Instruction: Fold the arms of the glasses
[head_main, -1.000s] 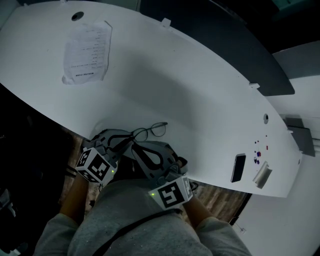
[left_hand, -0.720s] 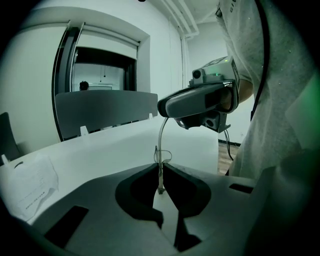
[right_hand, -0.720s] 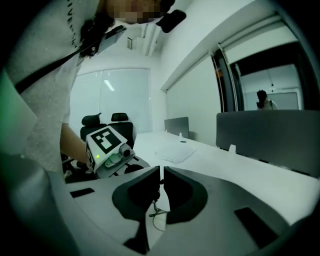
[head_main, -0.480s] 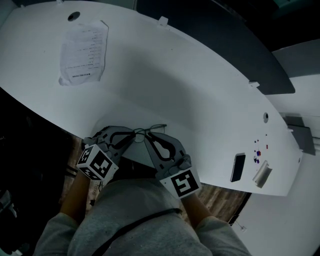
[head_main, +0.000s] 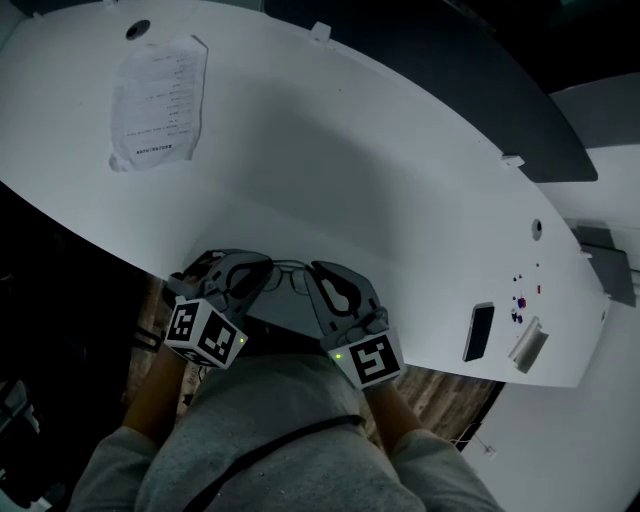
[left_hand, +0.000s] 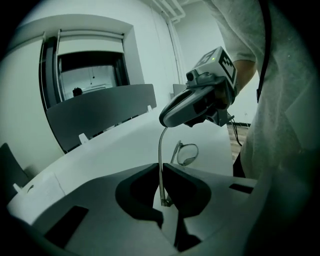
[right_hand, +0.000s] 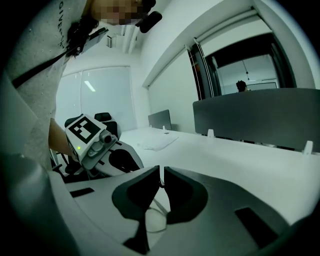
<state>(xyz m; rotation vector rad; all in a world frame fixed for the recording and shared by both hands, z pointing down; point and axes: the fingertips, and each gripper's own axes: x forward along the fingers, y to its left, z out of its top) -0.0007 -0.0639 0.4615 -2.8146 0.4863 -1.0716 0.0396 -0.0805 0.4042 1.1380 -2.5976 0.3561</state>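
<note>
We are mid-fold: the left gripper pinches one arm of the glasses, and the right gripper is shut on their thin wire too, both at the table's near edge. Next (we judge) that arm swings gently inward. Paper and phone lie at the table's far ends; nothing obstructs.

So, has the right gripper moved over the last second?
Yes: the right gripper has slid further onto the table and closer to the dark phone near its edge.
</note>
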